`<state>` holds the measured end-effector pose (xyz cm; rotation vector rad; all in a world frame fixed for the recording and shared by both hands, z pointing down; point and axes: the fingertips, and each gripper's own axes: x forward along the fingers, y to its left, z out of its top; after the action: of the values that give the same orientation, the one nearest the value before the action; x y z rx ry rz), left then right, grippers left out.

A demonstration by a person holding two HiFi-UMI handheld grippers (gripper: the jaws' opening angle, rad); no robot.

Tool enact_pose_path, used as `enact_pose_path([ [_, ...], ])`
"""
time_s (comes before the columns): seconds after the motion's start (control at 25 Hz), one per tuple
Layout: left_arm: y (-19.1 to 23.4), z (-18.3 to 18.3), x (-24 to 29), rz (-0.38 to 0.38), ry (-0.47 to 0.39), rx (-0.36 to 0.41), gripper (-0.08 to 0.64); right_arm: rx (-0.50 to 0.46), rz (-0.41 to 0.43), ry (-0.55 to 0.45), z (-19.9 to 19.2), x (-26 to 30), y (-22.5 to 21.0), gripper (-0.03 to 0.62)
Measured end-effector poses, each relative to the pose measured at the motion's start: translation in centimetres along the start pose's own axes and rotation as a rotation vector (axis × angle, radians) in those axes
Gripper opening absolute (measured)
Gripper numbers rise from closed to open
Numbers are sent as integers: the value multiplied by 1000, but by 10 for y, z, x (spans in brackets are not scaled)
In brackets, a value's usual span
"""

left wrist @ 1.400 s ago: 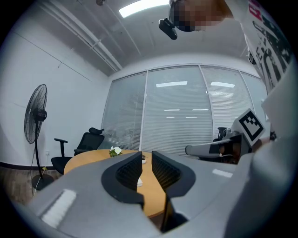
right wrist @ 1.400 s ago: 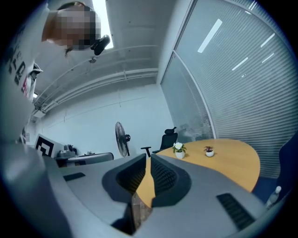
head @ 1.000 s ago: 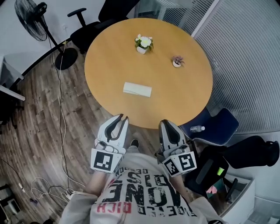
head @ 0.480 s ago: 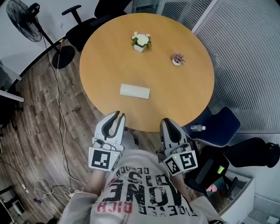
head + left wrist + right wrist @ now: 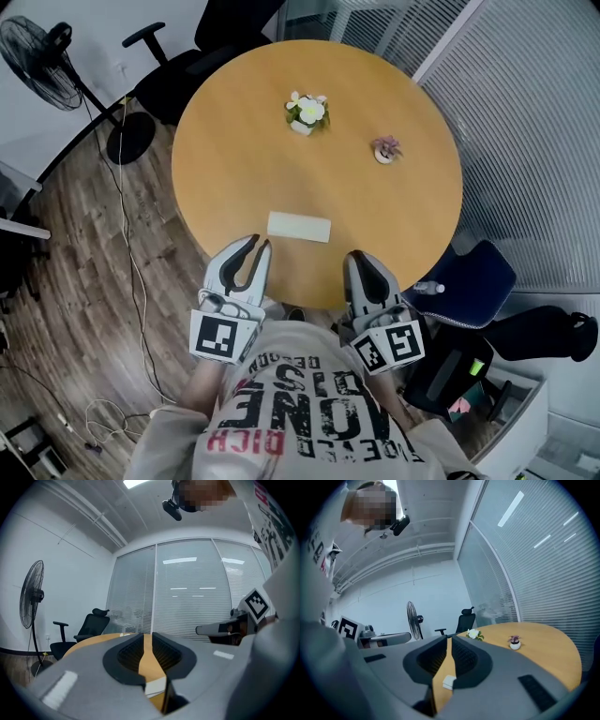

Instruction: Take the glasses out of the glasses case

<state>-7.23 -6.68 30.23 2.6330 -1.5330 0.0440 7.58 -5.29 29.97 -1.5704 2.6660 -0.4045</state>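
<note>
- glasses case point(image 5: 299, 226): white, lying flat on round table point(image 5: 244, 141), near the edge closest to the person. lid apparently down; no glasses visible, judged to be inside.
- left gripper point(image 5: 258, 244): over the table edge, just short of the case's left end, not touching. jaws partly apart, nothing between them; only tabletop and the case seen beyond through the gap.
- right gripper point(image 5: 359, 257): at the table edge, off the case's right end, apart from it. jaws drawn together, gripping nothing.
- step in hand: judged as the approach, before any contact. case not yet opened, so no part of the task done.
- next move, judged: calls for spreading the right jaws before any grasp. then one gripper to pin the case body, the other to catch the lid edge and lift. seam side not readable from here, so worth checking before committing.
- risk: light case on smooth wood likely to slide if pushed from one end only.
- elsewhere on table, well apart from the case: flower pot point(image 5: 307, 111), small pink plant point(image 5: 384, 148). neither in the way.
</note>
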Motion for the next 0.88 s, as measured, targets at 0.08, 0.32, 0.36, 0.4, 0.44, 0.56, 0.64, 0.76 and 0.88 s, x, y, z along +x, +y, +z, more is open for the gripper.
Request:
enact_pose_path([
  [0.08,7,0,6,-14,22,-20,66,0,-8,-8,2,10,2,25],
  [0.32,25,5,15,-47,-3,-2,65,8,-30,6,-5,28,6,25],
  [0.36,27,3,14,-49,4,-7,65,10,-34,7,-6,29,8,25],
  [0.4,29,1,14,-50,7,-8,65,10,-36,8,-7,30,9,25],
  [0.44,31,0,12,-50,10,-9,64,9,-37,8,-8,31,10,23],
  [0.56,31,-6,11,-46,34,-31,64,-1,-38,8,-8,31,11,25],
  [0.64,31,-8,12,-42,22,-17,64,-3,-42,10,-8,30,7,25],
  [0.76,29,-11,15,-33,25,-18,65,-7,-45,16,-7,28,-1,23],
  [0.88,26,-15,19,-18,36,-26,64,-9,-45,26,-7,27,-11,25],
])
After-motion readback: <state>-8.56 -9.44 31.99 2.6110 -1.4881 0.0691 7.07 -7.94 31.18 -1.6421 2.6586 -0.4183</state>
